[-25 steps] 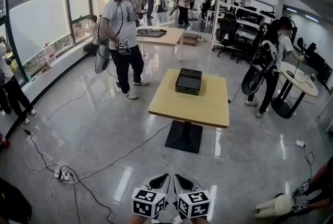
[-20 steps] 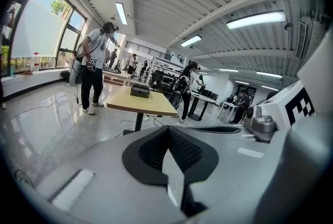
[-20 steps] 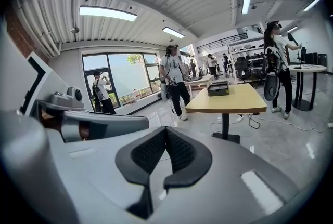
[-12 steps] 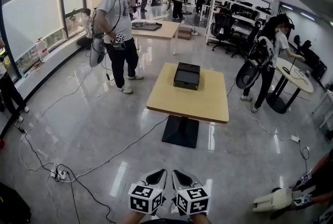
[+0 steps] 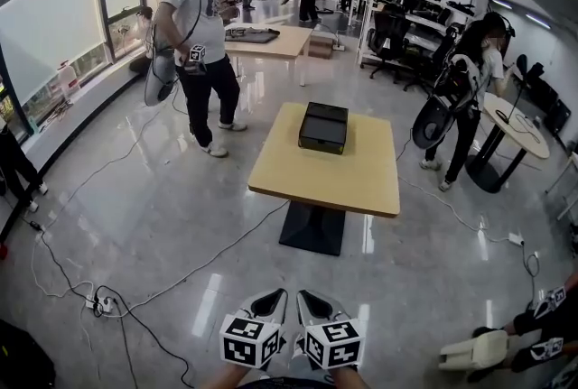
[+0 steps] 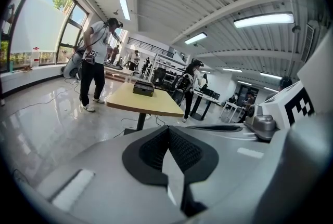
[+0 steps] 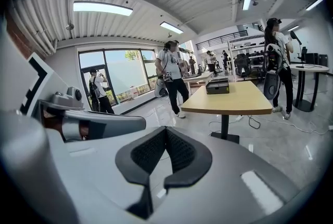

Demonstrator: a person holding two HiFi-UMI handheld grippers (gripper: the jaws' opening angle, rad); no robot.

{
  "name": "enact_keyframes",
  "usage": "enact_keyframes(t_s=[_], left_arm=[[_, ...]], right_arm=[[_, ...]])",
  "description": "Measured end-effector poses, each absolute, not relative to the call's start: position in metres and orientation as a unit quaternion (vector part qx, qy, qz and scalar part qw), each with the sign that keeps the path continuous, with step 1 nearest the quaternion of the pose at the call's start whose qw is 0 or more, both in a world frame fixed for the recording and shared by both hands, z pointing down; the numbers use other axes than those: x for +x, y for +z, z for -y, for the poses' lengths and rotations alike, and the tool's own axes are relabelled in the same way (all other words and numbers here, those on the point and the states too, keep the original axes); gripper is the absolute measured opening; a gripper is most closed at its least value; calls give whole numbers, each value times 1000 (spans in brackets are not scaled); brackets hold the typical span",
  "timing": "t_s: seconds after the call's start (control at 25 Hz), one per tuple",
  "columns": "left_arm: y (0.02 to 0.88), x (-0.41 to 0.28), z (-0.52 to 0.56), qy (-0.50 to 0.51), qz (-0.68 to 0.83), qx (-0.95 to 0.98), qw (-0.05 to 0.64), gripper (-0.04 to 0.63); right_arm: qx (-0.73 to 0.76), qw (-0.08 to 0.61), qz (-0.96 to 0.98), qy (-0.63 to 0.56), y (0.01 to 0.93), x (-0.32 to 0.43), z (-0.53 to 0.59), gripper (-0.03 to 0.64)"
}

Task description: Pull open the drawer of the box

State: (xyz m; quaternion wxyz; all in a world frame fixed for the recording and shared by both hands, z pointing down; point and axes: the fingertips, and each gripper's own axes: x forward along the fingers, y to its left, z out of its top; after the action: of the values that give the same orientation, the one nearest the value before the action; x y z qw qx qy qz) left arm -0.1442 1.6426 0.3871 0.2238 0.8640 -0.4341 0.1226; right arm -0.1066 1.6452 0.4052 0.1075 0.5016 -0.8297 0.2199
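- Both pairs of tongs hang low in front of us at 6 o'clock, side by side. The left tongs (image 5: 274,302) have their jaws pressed together with nothing between them, and the right tongs (image 5: 310,302) are likewise closed and empty.
- The box (image 5: 323,127) sits at 12 o'clock, well apart from us. It is on the far half of the table (image 5: 336,178), with open floor (image 5: 135,216) between us and it.
- It is a dark, low, rectangular box. We judge it rigid and hard-shelled, so the tongs can press on it without harm.
- It looks fairly light and the table top looks smooth, so we expect the whole box to slide when the drawer is tugged. One pair of tongs should steady the body while the other pulls.
- We cannot make out the drawer front or any pull from here. We would take hold at a knob or lip at the middle of the drawer face and pull straight and level, so it does not jam.
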Motion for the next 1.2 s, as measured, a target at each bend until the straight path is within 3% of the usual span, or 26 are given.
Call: enact_keyframes(t_s=[0.44, 0.68, 1.0, 1.2], left_arm=[[381, 190, -1283, 138, 436, 862, 218, 12], [363, 358, -1158, 144, 445, 857, 216, 12], [367, 460, -1042, 143, 453, 854, 212, 12], [363, 476, -955, 150, 452, 855, 206, 12]], right_arm=[[483, 108, 843, 213, 398, 216, -1286, 5], [465, 103, 854, 208, 376, 382, -1157, 5], [454, 111, 861, 203, 382, 481, -1042, 5], [456, 111, 859, 204, 378, 497, -955, 5]])
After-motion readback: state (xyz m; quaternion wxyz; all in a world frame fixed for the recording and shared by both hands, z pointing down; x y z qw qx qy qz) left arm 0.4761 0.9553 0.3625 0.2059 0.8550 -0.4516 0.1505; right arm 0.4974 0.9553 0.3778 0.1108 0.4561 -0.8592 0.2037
